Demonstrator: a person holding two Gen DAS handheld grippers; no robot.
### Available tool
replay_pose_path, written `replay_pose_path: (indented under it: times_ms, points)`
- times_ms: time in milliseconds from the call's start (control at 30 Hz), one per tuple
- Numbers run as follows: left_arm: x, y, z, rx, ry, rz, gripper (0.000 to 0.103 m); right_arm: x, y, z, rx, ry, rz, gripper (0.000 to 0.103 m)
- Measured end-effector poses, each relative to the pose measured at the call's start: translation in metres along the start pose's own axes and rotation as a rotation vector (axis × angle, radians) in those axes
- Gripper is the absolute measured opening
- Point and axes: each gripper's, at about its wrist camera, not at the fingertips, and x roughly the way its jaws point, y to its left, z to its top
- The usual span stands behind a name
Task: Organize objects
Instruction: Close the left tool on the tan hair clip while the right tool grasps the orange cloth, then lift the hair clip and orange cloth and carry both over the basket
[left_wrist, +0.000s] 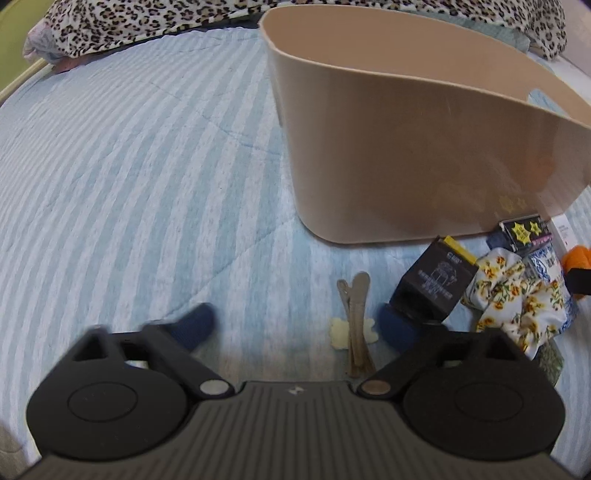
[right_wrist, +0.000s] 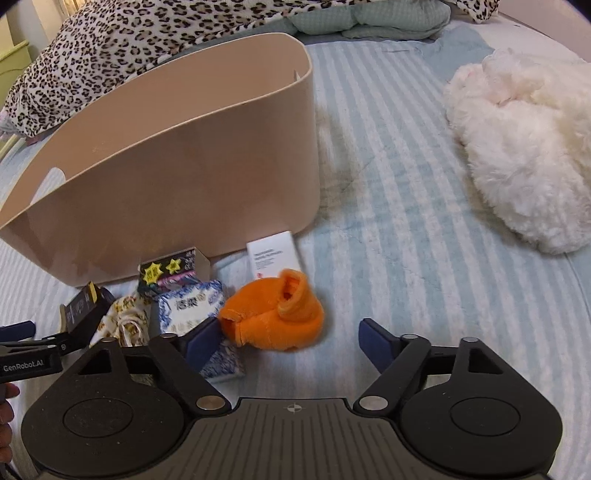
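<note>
- Directly in front of the beige bin (right_wrist: 207, 155), a cluster of small things lies on the striped bedcover (left_wrist: 147, 166): an orange fabric piece (right_wrist: 273, 317), a white box (right_wrist: 275, 256), a blue-patterned packet (right_wrist: 192, 306), a floral cloth (left_wrist: 517, 295), a star-labelled box (right_wrist: 170, 273) and a black box (left_wrist: 432, 284).
- Left of that cluster, still before the bin, a tan hair clip (left_wrist: 356, 321) lies on the cover with a pale yellow ornament under it.
- Between the spread fingers of the left gripper (left_wrist: 299, 328) sits the hair clip, closer to the right finger; nothing is pinched.
- Spread wide too, the right gripper (right_wrist: 291, 343) holds nothing; the orange piece lies just ahead, beside its left fingertip.
- Right of the bin, well apart, rests a white fluffy plush (right_wrist: 524, 147).
- Behind the bin lies a leopard-print blanket (right_wrist: 110, 48).
</note>
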Motion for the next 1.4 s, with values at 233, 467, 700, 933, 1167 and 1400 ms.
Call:
replay_pose_path:
  times_ms: [233,467,700,933,1167,1400]
  points:
    - [-0.017,-0.002,-0.007,0.024,-0.019,-0.037,0.028,-0.002,0.010,-0.004,-0.059,-0.010,-0.009,0.021]
    - [-0.035,0.013,-0.010,-0.035,-0.014,-0.076,0.020,-0.023,0.018,-0.012,-0.081,-0.060,-0.019,0.013]
    - [-0.082,0.010,0.002,-0.019,-0.107,-0.089,0.020,-0.065,0.013,-0.009,-0.040,-0.147,0.020,0.013]
    - [-0.135,0.002,0.041,0.000,-0.266,-0.108,0.020,-0.117,0.024,0.017,-0.073,-0.289,0.068,0.013]
    - [-0.137,-0.023,0.095,0.050,-0.373,-0.071,0.020,-0.122,0.033,0.066,-0.106,-0.364,0.078,0.013]
    - [-0.090,-0.044,0.137,0.065,-0.310,-0.041,0.020,-0.080,0.037,0.111,-0.104,-0.313,0.093,0.013]
